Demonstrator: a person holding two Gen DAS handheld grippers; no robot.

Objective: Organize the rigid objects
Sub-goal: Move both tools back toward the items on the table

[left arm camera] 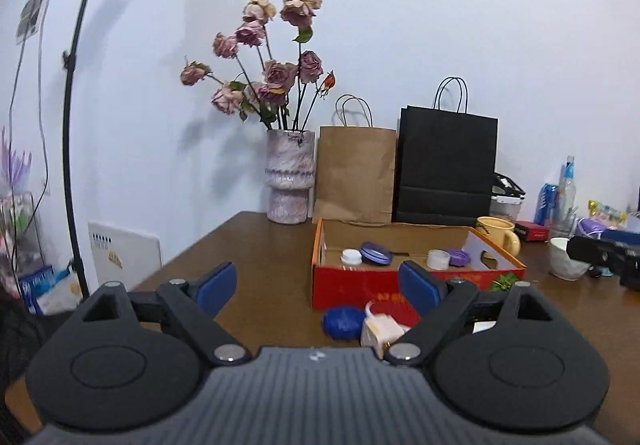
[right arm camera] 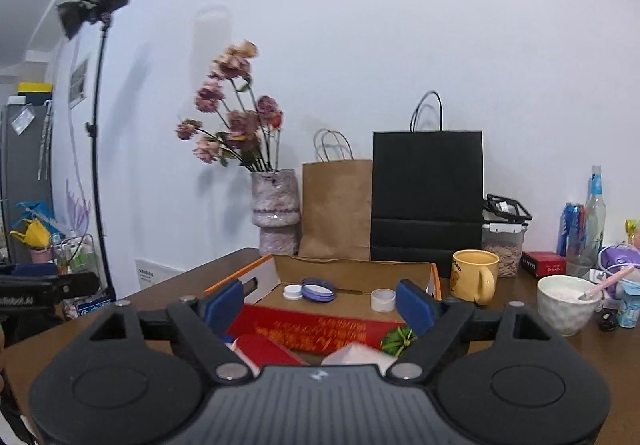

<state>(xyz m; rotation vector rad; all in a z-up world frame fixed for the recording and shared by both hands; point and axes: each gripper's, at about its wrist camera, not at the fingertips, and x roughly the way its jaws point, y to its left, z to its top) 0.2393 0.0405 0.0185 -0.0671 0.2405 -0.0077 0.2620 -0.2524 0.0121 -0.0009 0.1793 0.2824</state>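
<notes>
- Both grippers have their blue pads spread wide, and nothing is between them. The left gripper [left arm camera: 316, 285] and the right gripper [right arm camera: 320, 303] both point at the low red cardboard box [left arm camera: 352, 285] on the brown wooden table [left arm camera: 256, 245].
- Some tidying looks done. Inside the box are a small white jar [left arm camera: 351, 256], a round purple lid [left arm camera: 376, 253] just right of it, a white cap [left arm camera: 438, 259] farther right, and a small purple jar [left arm camera: 459, 257] touching that cap.
- Some things are not in the box yet. A round blue lid [left arm camera: 341, 321] lies on the table just in front of the box, near the left gripper. Right beside it is a white piece [left arm camera: 380, 329] that I cannot name. A flat red thing [right arm camera: 268, 351] and a pale blurry thing [right arm camera: 356, 355] lie close under the right gripper.
- So I think the job is about half done. The blue lid and the things beside it are left to go in.
- The blue lid sits low between the left gripper's pads, nearer the right pad, and is not touched.
- Far behind the box stand a pink stone vase with dry roses [left arm camera: 289, 181], a brown paper bag [left arm camera: 354, 175] and a black paper bag [left arm camera: 446, 165]. A yellow mug [right arm camera: 476, 276] and a white bowl [right arm camera: 564, 305] sit to the right.
</notes>
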